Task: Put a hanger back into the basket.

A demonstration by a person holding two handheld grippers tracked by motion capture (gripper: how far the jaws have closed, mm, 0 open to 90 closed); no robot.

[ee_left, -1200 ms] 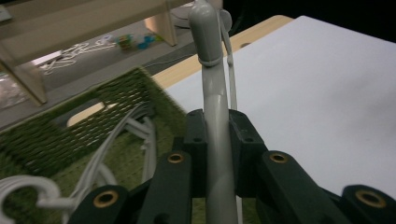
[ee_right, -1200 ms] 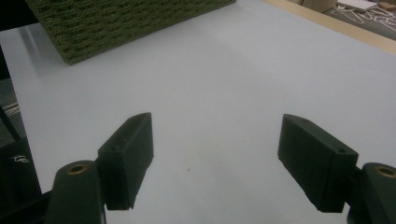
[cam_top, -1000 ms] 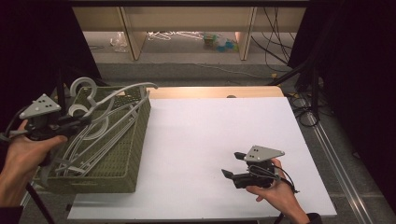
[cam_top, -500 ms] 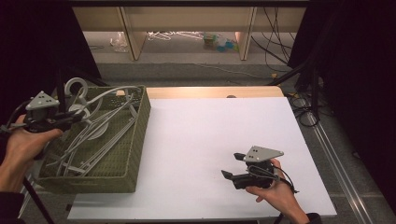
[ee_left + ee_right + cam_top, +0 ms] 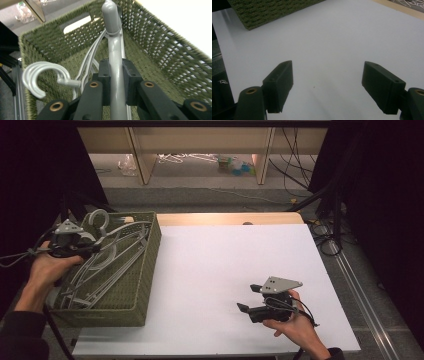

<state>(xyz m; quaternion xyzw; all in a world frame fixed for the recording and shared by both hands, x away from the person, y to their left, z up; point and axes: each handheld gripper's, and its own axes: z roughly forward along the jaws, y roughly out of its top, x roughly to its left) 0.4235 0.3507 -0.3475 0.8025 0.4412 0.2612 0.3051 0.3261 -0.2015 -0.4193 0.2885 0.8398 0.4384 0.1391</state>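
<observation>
Grey plastic hanger [image 5: 115, 72] sits clamped in the left tool [image 5: 116, 77], inside the green woven basket [image 5: 145, 265], as its own view shows; more hangers tangle beneath. The right tool [image 5: 250, 300] gapes empty over the white surface [image 5: 225, 255].

Bright overhead light on the white table [image 5: 240, 270], dark surroundings, soft close-up blur.

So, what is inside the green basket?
The basket holds several grey hangers, lying tangled, with one hook curling up. The left gripper is shut on one hanger's bar. The basket floor beneath the pile is mostly covered, so anything under them is hidden.
</observation>
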